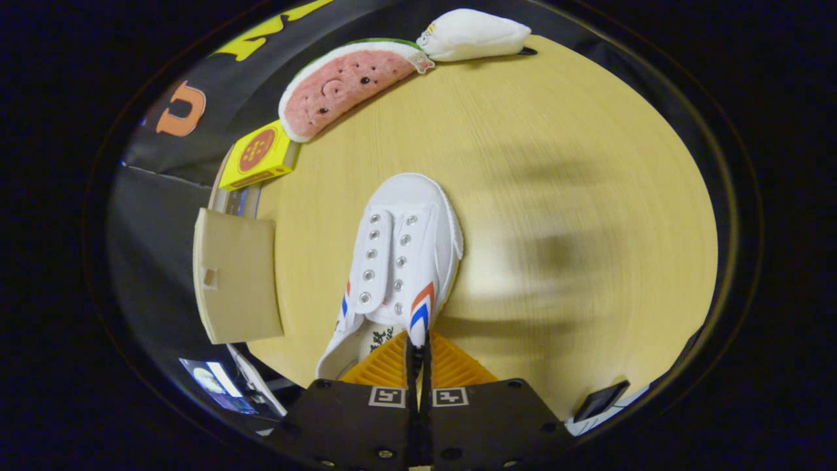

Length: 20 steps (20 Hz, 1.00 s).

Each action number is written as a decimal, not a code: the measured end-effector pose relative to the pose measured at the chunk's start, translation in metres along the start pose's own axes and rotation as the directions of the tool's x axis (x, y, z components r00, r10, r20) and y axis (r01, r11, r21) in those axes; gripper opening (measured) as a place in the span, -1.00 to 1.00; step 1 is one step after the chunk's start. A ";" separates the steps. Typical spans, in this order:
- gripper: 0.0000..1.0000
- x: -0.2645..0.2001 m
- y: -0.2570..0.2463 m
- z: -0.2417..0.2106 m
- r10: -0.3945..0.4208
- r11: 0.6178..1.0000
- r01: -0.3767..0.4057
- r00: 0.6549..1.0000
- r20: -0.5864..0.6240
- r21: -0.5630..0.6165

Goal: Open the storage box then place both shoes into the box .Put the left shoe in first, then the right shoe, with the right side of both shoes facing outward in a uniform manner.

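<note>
A white canvas shoe (400, 258) with red and blue side stripes hangs from my gripper (418, 350), toe pointing away from me over the wooden table (556, 163). The orange fingers (451, 366) are shut on the shoe's right side wall by the collar. Left of the shoe, at the table's edge, stands the beige storage box (235, 275) with a small notch in its panel; whether its lid is open I cannot tell.
A yellow carton (258, 156) sits beyond the storage box. A watermelon-slice plush (346, 85) and a white plush (474, 34) lie along the table's far edge. A dark small object (601, 400) rests near the table's near right edge.
</note>
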<state>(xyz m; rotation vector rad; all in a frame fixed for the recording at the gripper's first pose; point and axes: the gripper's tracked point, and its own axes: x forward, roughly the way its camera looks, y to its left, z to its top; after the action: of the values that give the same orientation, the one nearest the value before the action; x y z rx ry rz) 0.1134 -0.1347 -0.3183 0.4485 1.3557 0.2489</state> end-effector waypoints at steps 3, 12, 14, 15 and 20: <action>-1.00 -0.023 0.032 -0.003 0.024 1.000 -0.024 0.997 0.068 0.003; -1.00 -0.068 0.198 -0.025 0.005 0.993 0.021 0.976 0.219 -0.116; -0.99 -0.060 0.244 -0.033 0.025 0.990 0.008 0.974 0.223 -0.144; -1.00 -0.056 0.266 -0.037 0.033 0.988 0.002 0.974 0.223 -0.153; -0.99 -0.014 0.347 -0.053 0.002 0.983 0.043 0.970 0.241 -0.179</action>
<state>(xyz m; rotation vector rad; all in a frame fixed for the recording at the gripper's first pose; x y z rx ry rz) 0.0883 0.1769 -0.1579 0.2995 1.0879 0.2898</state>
